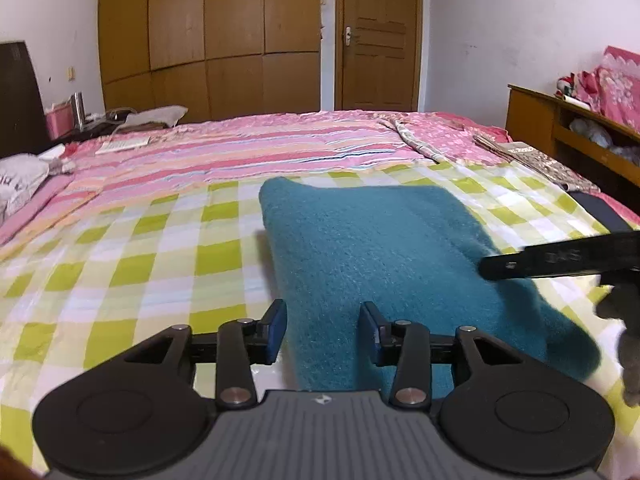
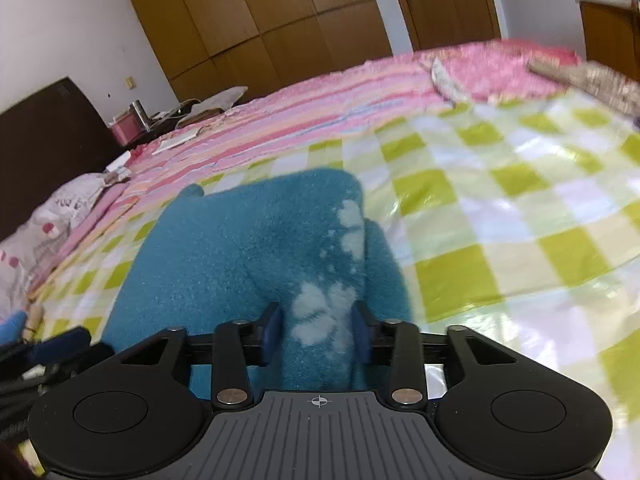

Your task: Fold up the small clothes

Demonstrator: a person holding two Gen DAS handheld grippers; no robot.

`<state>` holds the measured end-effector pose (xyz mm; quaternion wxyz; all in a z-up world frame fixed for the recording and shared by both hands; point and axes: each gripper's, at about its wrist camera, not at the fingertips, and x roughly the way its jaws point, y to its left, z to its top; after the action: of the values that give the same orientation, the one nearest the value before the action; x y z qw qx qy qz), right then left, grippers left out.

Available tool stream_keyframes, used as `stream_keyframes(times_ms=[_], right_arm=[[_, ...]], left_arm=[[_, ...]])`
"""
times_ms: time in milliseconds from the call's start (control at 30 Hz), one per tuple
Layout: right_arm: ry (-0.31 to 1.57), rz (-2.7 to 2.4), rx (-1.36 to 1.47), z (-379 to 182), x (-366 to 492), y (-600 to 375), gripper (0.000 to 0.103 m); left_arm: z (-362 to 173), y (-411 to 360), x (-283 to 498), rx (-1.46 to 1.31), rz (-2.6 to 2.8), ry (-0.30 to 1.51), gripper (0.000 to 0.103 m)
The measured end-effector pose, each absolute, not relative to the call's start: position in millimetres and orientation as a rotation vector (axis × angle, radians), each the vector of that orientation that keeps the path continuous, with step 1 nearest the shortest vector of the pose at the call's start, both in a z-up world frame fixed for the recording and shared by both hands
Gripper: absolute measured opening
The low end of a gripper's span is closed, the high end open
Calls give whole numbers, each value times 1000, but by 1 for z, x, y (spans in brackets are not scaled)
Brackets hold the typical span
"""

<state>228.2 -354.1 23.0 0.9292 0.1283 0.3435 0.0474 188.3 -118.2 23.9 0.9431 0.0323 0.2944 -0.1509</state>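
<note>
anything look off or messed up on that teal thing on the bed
Yes: the teal garment has pale, bleached-looking blotches near its right edge, between the right gripper fingers, in the right wrist view. They break up the even colour like stains or fading. Otherwise it lies folded on the checked sheet.

Both wrist cameras look forward and downward along their fingers, close above the bed (image 1: 120, 240). Each view frames the teal garment (image 1: 380, 248) at lower centre and shares the checked sheet (image 2: 500, 200), with the wardrobe (image 1: 208, 32) across the top.
</note>
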Motion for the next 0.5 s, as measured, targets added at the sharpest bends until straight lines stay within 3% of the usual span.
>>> stream_keyframes(times_ms=[67,100,167,433,500], right_arm=[[686,105,243,31,218,-352,48],[687,119,234,33,213,-352,61],[688,135,216,34,209,-350,71],[743,151,252,13,216,-362,78],[753,164,311,7,221,-370,80]], left_arm=[[22,-112,190,45,-307,609,54],[21,-109,192,35,-308,614,56],[19,-105,195,10,-313,624,62],[6,-92,210,-71,-350,648,84],[4,-87,213,-98,-373,654,85]])
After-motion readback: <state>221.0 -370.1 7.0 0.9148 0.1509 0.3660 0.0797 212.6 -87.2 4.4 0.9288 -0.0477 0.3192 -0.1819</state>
